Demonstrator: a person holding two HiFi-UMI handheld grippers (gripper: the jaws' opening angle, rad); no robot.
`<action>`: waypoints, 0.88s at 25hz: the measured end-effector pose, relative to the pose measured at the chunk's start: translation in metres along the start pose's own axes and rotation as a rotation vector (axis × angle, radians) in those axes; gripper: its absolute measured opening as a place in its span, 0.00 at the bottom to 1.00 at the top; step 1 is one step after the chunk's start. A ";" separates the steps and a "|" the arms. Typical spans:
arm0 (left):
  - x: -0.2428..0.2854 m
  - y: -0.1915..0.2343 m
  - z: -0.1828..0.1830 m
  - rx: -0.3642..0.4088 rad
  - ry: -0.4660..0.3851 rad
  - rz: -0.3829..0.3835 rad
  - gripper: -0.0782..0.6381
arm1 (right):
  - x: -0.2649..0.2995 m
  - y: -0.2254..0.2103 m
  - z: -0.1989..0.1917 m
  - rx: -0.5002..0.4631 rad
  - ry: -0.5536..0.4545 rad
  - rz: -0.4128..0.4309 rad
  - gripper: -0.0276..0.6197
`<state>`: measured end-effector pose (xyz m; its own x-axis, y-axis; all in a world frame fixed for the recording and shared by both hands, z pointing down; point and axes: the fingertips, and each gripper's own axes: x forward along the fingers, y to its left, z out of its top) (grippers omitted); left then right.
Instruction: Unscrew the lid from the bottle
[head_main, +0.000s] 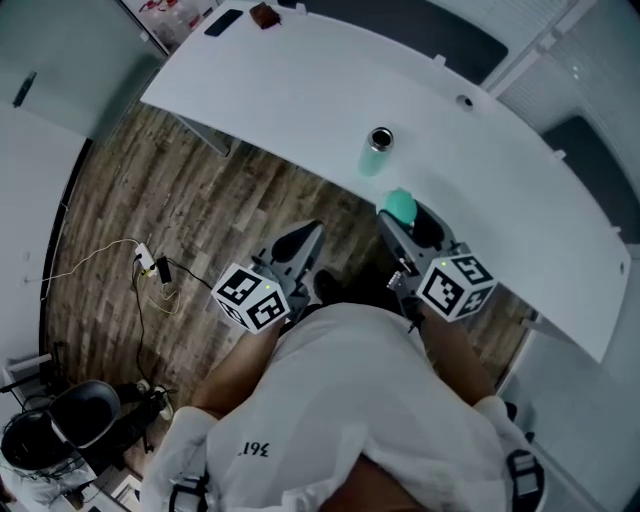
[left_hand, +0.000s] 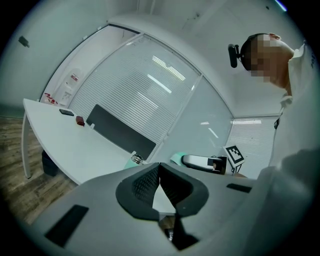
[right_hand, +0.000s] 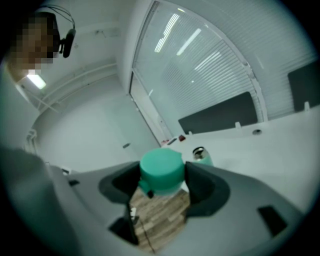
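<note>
- White shirt (head_main: 360, 400) of the person is seen nearest, at the bottom of the head view.
- Grey left gripper (left_hand: 160, 169): its jaws are seen pressed together, with nothing held between them. It is carried over the wood-grain floor (head_main: 200, 200), short of the table edge.
- Grey right gripper (right_hand: 161, 176): its jaws are closed on the teal lid (right_hand: 161, 169), which is gripped by its sides. The lid is held clear of the bottle, at the table's near edge.
- Mint-green bottle (head_main: 376, 152): it is stood upright on the white curved table (head_main: 300, 90), near the front edge, with its metal mouth uncovered. It lies just beyond the lid and apart from it.
- Dark flat device (head_main: 222, 22) and small reddish-brown object (head_main: 264, 15): both are laid at the table's far end, well apart from the bottle.
</note>
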<state>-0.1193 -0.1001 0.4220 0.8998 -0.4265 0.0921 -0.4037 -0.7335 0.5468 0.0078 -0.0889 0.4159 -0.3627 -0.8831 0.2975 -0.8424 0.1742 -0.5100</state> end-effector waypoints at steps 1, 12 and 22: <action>0.000 -0.001 -0.001 0.000 0.000 0.006 0.14 | 0.000 0.000 -0.001 -0.001 0.003 0.007 0.50; 0.021 -0.047 -0.017 0.000 -0.045 0.075 0.14 | -0.034 -0.015 0.016 -0.059 0.041 0.101 0.50; 0.049 -0.121 -0.066 -0.020 -0.061 0.125 0.14 | -0.102 -0.048 0.004 -0.071 0.086 0.173 0.50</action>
<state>-0.0152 0.0031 0.4155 0.8306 -0.5459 0.1099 -0.5081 -0.6624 0.5505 0.0863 -0.0086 0.4067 -0.5345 -0.7976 0.2796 -0.7893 0.3528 -0.5026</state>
